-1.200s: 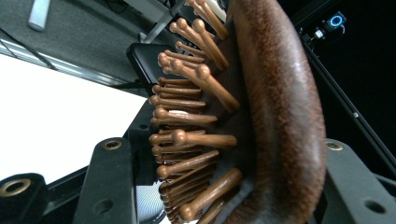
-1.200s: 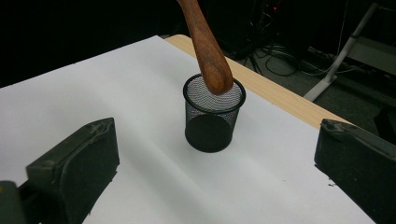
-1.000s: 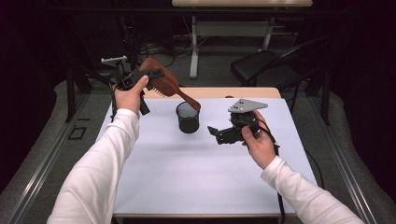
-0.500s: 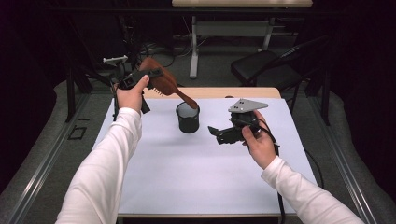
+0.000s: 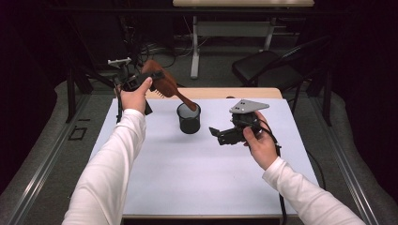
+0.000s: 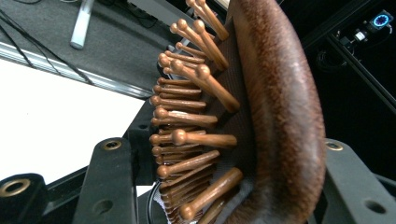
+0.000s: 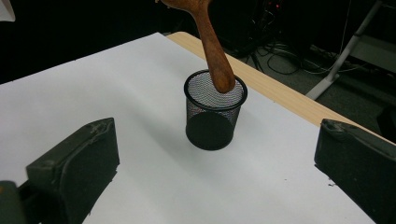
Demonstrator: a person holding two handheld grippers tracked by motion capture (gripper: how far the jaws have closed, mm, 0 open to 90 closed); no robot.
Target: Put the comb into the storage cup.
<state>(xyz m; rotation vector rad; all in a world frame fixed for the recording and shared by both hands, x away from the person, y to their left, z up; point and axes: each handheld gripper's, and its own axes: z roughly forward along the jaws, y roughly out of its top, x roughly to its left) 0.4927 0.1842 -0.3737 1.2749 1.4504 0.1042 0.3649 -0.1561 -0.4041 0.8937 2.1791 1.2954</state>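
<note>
A brown wooden hairbrush (image 5: 164,83) hangs tilted above the table's back left. My left gripper (image 5: 141,80) is shut on its head. In the left gripper view the brush (image 6: 275,107) sits between the two jaws of this gripper (image 6: 222,144), bristles to the left. Its handle (image 7: 214,49) slants down to the mouth of a black mesh cup (image 5: 188,120) (image 7: 214,114); whether the tip dips below the rim I cannot tell. My right gripper (image 5: 217,135) (image 7: 218,154) is held just right of the cup, pointing at it, open with nothing between its jaws.
The cup stands on a white sheet (image 5: 202,173) over the table, whose wooden edge (image 5: 220,93) shows at the back. Beyond the table are a black chair (image 5: 267,70), a white desk leg (image 5: 195,51) and cables on the dark floor.
</note>
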